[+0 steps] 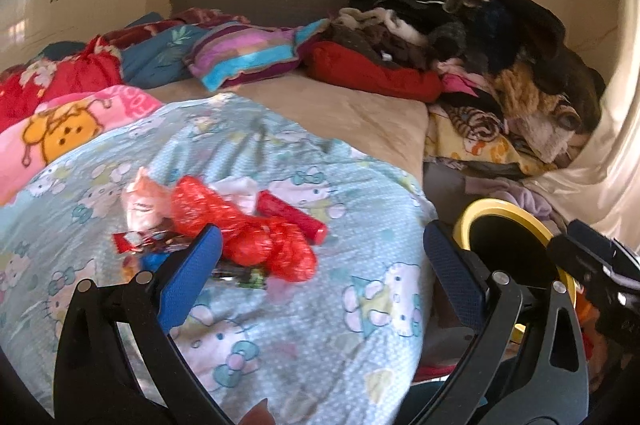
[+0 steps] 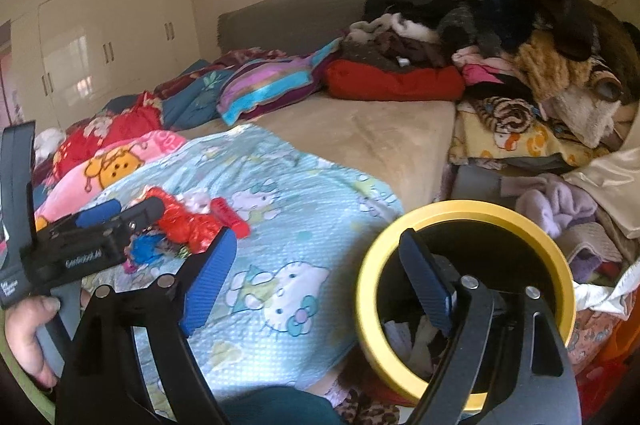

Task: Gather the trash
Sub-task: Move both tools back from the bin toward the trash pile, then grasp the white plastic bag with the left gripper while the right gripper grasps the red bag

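Both hand-held grippers, left [image 1: 320, 265] and right [image 2: 316, 273], gape empty; that crinkly red wrapper [image 1: 256, 229] looks feather-light, best pinched mid-bunch.

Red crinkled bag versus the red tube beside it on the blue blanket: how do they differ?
The red crinkled bag is crumpled, shiny and irregular; the red tube is smooth, straight and rigid-looking. The bag is the bulkier of the two; the tube is slim. The bag sits in among other wrappers; the tube lies at the pile's far edge. Both are red and lie on the blue blanket, with neither gripped.
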A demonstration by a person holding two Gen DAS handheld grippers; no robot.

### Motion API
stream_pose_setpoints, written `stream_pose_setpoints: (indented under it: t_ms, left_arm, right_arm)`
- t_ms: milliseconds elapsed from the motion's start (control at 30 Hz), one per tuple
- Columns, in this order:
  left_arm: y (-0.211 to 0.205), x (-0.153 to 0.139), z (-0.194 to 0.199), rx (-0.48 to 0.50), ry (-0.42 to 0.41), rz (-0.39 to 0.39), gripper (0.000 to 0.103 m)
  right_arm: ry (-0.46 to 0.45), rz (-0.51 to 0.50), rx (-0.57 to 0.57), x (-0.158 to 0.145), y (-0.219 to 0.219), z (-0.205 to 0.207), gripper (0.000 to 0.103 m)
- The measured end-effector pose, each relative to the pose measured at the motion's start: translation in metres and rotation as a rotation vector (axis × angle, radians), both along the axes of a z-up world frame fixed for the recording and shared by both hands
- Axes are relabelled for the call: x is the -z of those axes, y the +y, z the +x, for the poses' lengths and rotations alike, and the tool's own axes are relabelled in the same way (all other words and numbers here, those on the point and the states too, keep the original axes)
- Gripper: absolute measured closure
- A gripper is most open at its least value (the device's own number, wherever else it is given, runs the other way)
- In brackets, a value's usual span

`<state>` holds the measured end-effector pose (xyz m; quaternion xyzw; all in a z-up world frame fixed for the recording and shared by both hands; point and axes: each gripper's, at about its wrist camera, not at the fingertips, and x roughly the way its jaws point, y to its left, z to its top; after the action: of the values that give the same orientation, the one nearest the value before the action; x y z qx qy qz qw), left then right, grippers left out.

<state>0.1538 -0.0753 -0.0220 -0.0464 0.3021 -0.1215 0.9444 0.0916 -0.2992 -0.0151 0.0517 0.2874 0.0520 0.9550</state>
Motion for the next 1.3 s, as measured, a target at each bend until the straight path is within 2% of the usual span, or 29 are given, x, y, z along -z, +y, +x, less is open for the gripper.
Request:
stream_pose_setpoints:
  t_ms: [300, 467, 900, 1200, 1300]
  left_arm:
    - [0.051, 0.009, 0.013, -0.114, 0.01, -0.046, 0.011]
    - [0.077, 0.016, 0.017, -0.175, 0.017, -0.045, 0.011]
    - [0.156, 0.031, 0.058, -0.304, 0.068, -0.087, 0.011]
    - [0.182, 0.046, 0.101, -0.289, 0.148, -0.108, 0.011]
    - [0.183, 0.057, 0.116, -0.27, 0.19, -0.128, 0.015]
  right_arm:
    - [0.035, -0.019, -0.094, 0.014, 0.048, 0.021, 0.022]
    - [0.055, -0.029, -0.141, 0.027, 0.074, 0.035, 0.022]
    - [0.161, 0.044, -0.249, 0.061, 0.122, 0.087, 0.022]
    - [0.252, 0.065, -0.247, 0.087, 0.148, 0.127, 0.034]
    - [0.295, 0.055, -0.247, 0.098, 0.154, 0.138, 0.043]
